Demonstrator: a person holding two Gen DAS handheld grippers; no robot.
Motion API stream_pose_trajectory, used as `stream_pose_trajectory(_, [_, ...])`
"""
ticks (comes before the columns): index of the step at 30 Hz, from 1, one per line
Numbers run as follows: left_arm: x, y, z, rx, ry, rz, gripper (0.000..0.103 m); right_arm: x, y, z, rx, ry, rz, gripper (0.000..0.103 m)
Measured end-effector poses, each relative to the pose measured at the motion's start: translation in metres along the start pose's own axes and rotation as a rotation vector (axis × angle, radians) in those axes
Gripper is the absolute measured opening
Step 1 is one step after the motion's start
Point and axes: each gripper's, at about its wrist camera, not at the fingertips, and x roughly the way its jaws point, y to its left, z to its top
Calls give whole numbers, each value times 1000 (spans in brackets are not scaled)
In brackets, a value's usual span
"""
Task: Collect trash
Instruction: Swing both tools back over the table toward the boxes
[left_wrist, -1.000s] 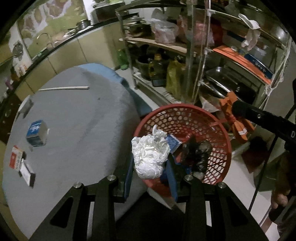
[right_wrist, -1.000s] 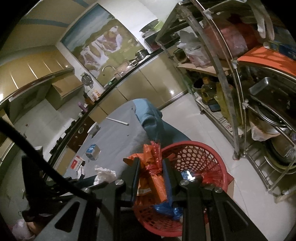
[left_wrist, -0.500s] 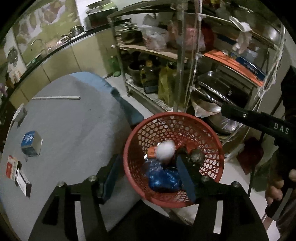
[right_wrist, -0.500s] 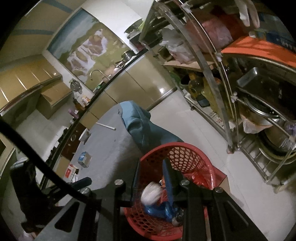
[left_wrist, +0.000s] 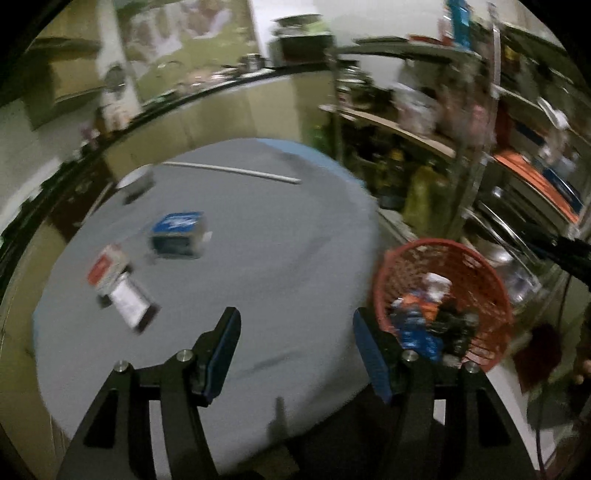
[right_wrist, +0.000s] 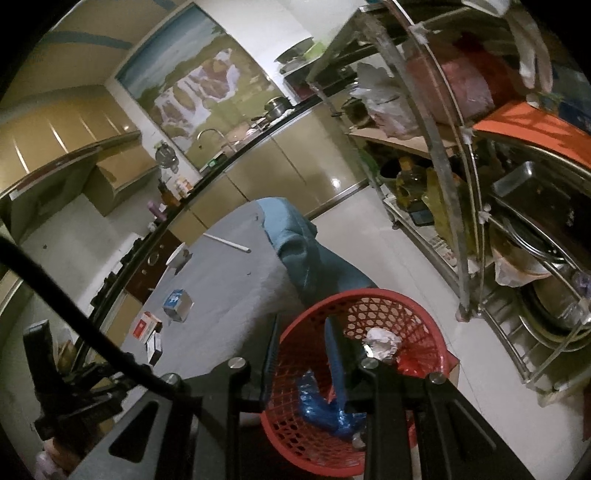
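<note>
Both loads dropped since 1 s ago: white paper wad (right_wrist: 382, 341) and orange wrapper (left_wrist: 421, 304) now inside red basket (right_wrist: 424, 321), on top of blue plastic (right_wrist: 319, 406), no longer pinched in either tool. Left gripper (left_wrist: 295, 350) wide open, empty, swung away from basket and back over grey table (left_wrist: 258, 277); view blurred w/ motion. Right gripper (right_wrist: 301, 354) also parted, nothing between jaws, hanging over basket's near rim, just off table edge. Means 2 pcs of trash done. Remaining on table, toward its left edge: blue box (left_wrist: 177, 236), red-white pack (left_wrist: 105, 267), dark-edged card/pack (left_wrist: 131, 304) touching it; white stick (left_wrist: 232, 171) near far edge, small pale item (left_wrist: 135, 182) at far-left edge, too blurred to ID. Likely next: left tool to the boxes, nearest 1st. Basket floor-standing beside table, so each carry needs clearing table edge before release.
</note>
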Motion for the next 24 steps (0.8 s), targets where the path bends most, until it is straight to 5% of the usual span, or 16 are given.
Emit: stream_pose_trajectory(24, [-26, 136, -64, -325, 42, 209, 64, 35, 139, -35, -320, 131, 159, 29])
